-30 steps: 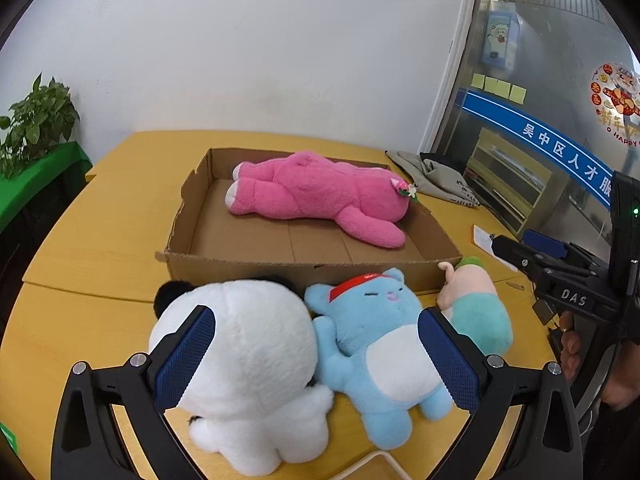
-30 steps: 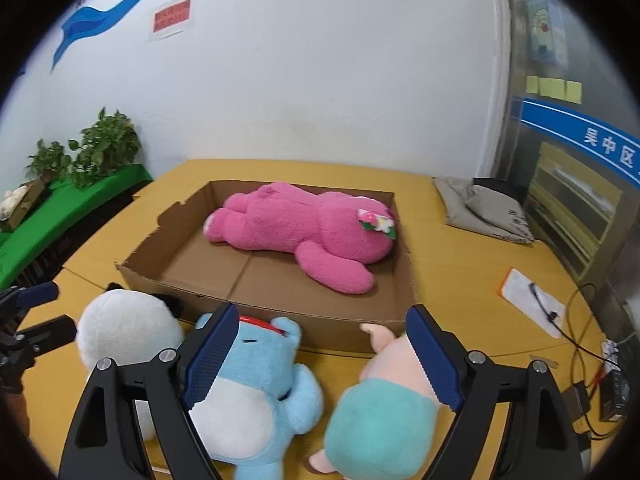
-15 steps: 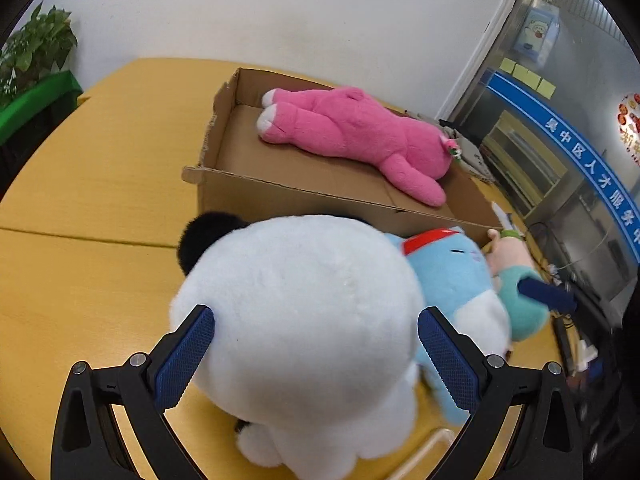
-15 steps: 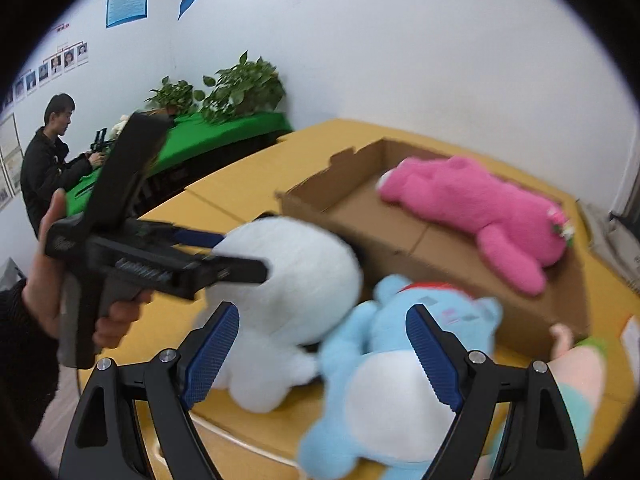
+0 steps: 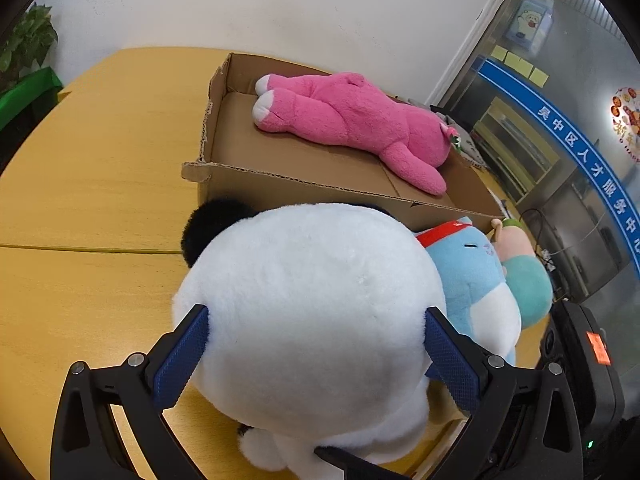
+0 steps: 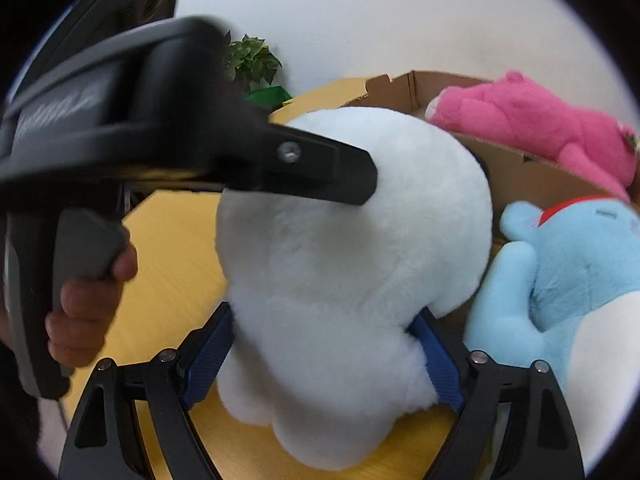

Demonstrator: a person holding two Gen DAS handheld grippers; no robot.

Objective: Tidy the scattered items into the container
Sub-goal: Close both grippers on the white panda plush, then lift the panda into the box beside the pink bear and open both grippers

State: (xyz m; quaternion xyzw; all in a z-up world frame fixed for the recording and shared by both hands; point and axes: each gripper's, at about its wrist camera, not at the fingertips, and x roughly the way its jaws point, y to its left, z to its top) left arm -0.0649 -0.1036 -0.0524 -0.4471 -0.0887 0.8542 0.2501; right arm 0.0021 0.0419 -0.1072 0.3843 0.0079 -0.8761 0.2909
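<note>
A big white plush panda point(image 5: 312, 320) with a black ear sits on the yellow table in front of the cardboard box point(image 5: 304, 186). My left gripper point(image 5: 316, 344) has its blue pads pressed against both sides of the panda's head. My right gripper point(image 6: 326, 356) has its pads pressed against both sides of the panda's body point(image 6: 340, 260), lower down. A pink plush bear point(image 5: 352, 124) lies inside the box. A blue plush cat point(image 5: 476, 276) and a pink-and-teal plush doll point(image 5: 520, 268) lie right of the panda.
The yellow wooden table point(image 5: 92, 152) extends to the left of the box. A green plant point(image 6: 250, 60) stands by the white wall. A glass door and cables are at the far right. The left gripper's handle and the hand point(image 6: 84, 312) holding it fill the right wrist view's left side.
Both grippers have moved in onto the white panda and closed on it, the left on the head, the right swinging left from the blue cat onto the body.
</note>
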